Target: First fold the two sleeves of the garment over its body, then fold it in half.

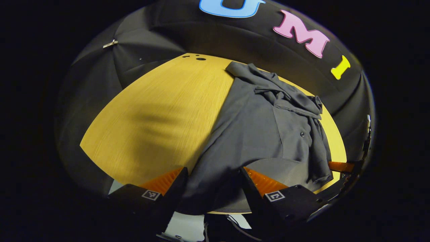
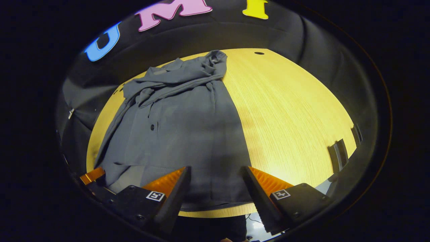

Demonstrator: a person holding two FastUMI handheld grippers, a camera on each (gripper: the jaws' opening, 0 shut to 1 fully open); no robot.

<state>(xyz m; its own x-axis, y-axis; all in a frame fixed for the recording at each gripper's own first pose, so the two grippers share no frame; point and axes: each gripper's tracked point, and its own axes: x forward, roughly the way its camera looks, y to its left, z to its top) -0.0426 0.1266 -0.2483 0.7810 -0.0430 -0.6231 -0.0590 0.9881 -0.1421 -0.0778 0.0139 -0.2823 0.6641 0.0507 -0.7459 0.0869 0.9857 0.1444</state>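
Note:
A dark grey buttoned shirt (image 1: 258, 131) lies flat on the yellow wooden table (image 1: 158, 117), its two sleeves bunched across the collar end at the far side. My left gripper (image 1: 214, 171) stands open over the near hem, at the shirt's left corner, with cloth lying between the spread fingers. In the right gripper view the same shirt (image 2: 181, 124) spreads over the table (image 2: 289, 121), and my right gripper (image 2: 215, 169) is open above the hem's right corner. Each view catches a finger of the other gripper (image 1: 341, 166) (image 2: 92, 175) at the hem's opposite side.
The table's near edge runs just under both grippers. Small holes (image 1: 201, 58) (image 2: 259, 53) mark the far part of the tabletop. A black slotted fixture (image 2: 337, 154) sits at the table's right edge. Black cloth wall surrounds the table, with a metal clip (image 1: 110, 43) on it.

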